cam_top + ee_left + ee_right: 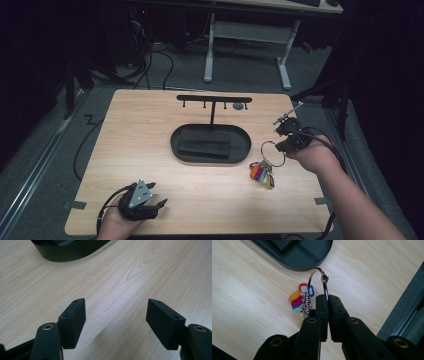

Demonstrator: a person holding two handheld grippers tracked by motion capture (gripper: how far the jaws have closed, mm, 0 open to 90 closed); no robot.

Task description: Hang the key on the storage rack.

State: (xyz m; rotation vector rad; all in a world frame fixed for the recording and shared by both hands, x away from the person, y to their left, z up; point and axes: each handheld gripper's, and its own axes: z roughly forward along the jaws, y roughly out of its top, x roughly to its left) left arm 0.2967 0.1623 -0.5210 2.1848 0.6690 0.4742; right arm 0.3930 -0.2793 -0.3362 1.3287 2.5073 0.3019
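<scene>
- High view: my wooden table (150,150) carries a black oval tray (210,143) at its centre, with a dark flat block (204,144) lying inside it.
- Behind the tray stands a black T-shaped hanger stand (214,100); its crossbar has small pegs pointing down, and its post meets the tray's far rim.
- My right gripper (287,135) sits at the table's right side, just beside the tray's right end, held in my right hand (315,157).
- Right gripper view: the jaws are pressed together on the wire of a large metal key ring (318,281); the loop rises above the pads, which have a thin slit between them where the wire passes.
- Hanging from the ring is a cluster of coloured key tags (300,298) in orange, magenta, blue, red and yellow, beside a short beaded strand (306,304). In the high view the tags (262,173) lie low by the table, in front of the tray's right end; whether they touch the wood I cannot tell.
- My left gripper (150,197) rests at the near left edge of the table, well apart from the tray and the ring, with its grey three-cornered plate facing up.
- Left gripper view: the jaws stand wide apart with bare wood grain between them and nothing in their grasp; the tray's wall (70,253) shows at the top.
</scene>
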